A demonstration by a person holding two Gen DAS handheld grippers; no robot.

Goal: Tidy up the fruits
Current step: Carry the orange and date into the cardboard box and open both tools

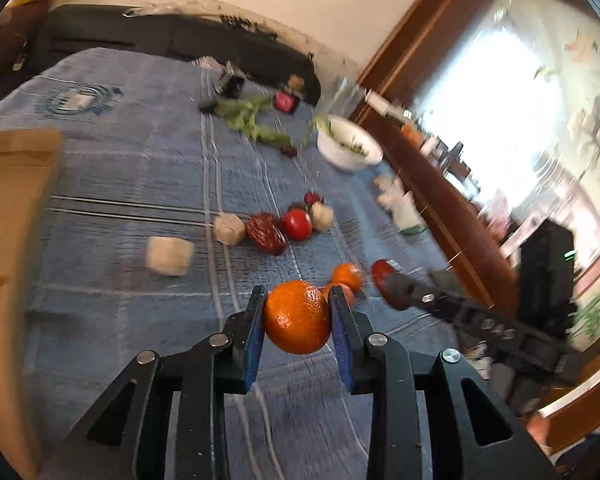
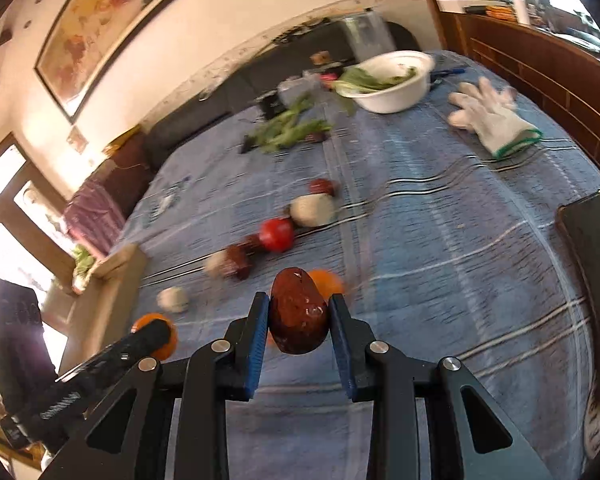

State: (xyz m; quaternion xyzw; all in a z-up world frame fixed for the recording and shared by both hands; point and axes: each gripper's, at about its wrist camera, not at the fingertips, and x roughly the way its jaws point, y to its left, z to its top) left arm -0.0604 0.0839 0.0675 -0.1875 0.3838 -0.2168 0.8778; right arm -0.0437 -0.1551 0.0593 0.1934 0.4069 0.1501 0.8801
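While both claws are clamped, left gripper on the orange, right gripper on the upright date, remaining oranges sit at 1 o'clock, nearer left

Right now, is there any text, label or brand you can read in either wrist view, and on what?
None reads clearly.
Left gripper: white lettering along its body, too blurred to read.
Blue tablecloth: round printed emblem, too blurred.
Small red packet: too small to read.
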